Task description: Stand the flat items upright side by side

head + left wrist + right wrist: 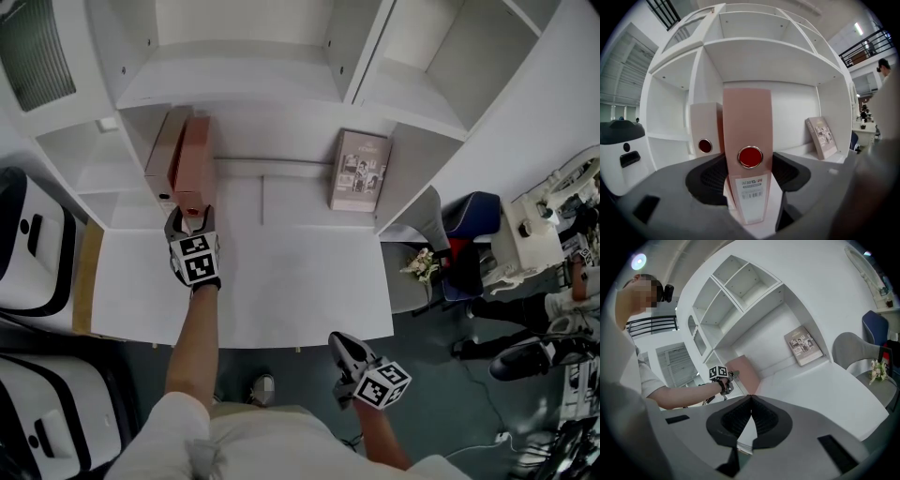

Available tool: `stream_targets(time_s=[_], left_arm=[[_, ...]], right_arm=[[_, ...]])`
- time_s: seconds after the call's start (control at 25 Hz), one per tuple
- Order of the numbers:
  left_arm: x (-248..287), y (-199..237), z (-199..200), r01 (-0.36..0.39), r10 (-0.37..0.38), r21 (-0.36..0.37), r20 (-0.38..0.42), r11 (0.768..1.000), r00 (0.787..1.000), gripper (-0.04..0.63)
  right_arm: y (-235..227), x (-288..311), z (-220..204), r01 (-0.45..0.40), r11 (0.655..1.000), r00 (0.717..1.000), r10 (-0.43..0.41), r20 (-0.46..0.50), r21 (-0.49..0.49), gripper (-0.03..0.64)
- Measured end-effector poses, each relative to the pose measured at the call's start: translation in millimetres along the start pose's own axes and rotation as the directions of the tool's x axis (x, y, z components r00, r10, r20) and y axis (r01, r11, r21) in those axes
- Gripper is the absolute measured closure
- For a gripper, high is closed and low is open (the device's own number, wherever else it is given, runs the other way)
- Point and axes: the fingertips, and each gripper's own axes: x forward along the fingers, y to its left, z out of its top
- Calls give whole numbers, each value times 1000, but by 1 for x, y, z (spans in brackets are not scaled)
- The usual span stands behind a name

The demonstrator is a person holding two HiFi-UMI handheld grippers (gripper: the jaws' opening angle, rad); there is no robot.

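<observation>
While the left hand-held gripper (749, 174) is clamped on the spine of the pink binder (747, 124), that binder stands upright at the back left of the table (281, 281), under the shelf unit (244, 75). Just beside it on its left, a paler binder (705, 125) also stands upright. A book (360, 171) leans against the bay's right wall, well apart from both. The right hand-held gripper (751, 399) hangs past the table's front edge, jaws together, empty.

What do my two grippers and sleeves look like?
Both the left gripper and right gripper have grey bodies, black ribbed pads and a white cube with black square markers. A black strap circles the left wrist; the sleeves are short and white.
</observation>
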Motion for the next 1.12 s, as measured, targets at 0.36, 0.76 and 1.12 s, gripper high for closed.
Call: stream_targets(time_s=[0.36,0.76,1.12], left_arm=[[23,19,-1,-34,33,-28,-21,999,999,295],[20,25,-3,-87,88,37,-24,996,996,255],[31,36,-10,-71,71,48,-11,996,997,203]], right_arm=[[0,7,5,-18,1000,1000,18,-10,-13,615],[-6,2,6,-4,1000,1000,4,-4,-2,615],[-4,10,3,-16,1000,1000,16,-9,2,615]])
